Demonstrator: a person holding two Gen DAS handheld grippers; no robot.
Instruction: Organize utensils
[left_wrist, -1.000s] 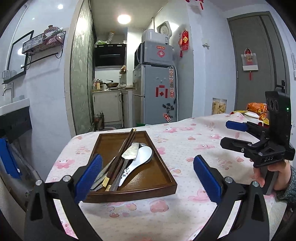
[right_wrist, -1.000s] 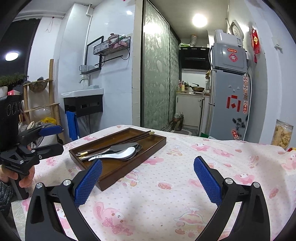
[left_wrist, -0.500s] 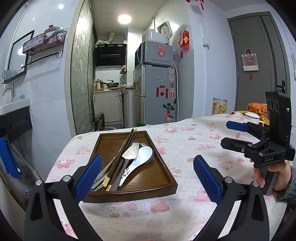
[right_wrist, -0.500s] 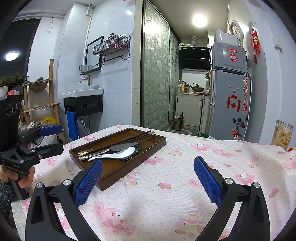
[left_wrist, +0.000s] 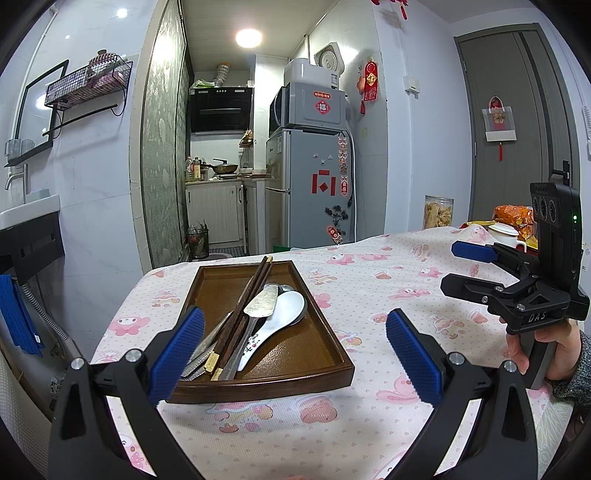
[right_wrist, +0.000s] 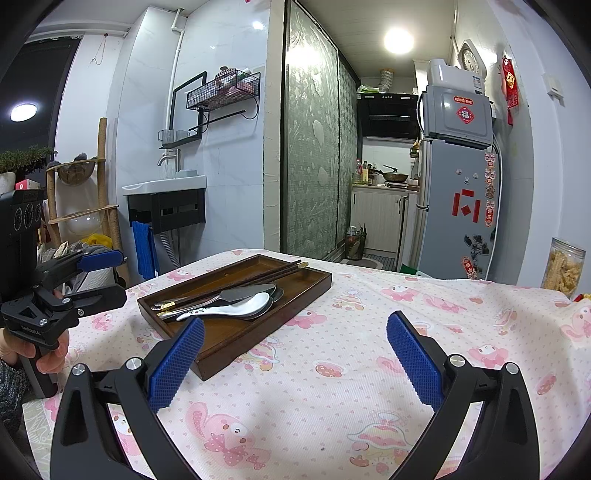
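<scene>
- Dark brown wooden tray (left_wrist: 317, 354), rectangular with a low raised rim and a smooth glossy floor, sits on the desk (left_wrist: 369, 280) near its far left corner.
- White ceramic spoon (left_wrist: 284, 314), smooth with a deep oval bowl and dark markings on its handle, lies in the tray along its length.
- Metal spatula-like utensil (left_wrist: 263, 302), flat with a dull grey blade, rests partly over the white spoon; more metal spoon bowls show beneath, their number unclear.
- Dark wooden chopsticks (left_wrist: 255, 286), long and thin with pale gold ends, lie beside the spoons, their far tips resting over the tray's far rim.
- Serrated metal knife blade (left_wrist: 201, 356) lies at the tray's near end, partly hidden behind a gripper pad.
- Tablecloth, white woven fabric printed with pink cartoon figures and small hearts, covers the desk.
- Left hand-held gripper (left_wrist: 293, 354): black frame, blue ribbed pads, spread wide and empty, just before the tray's near end.
- Right hand-held gripper (right_wrist: 295, 363): same build, spread wide and empty, over bare cloth to the tray's right.
</scene>
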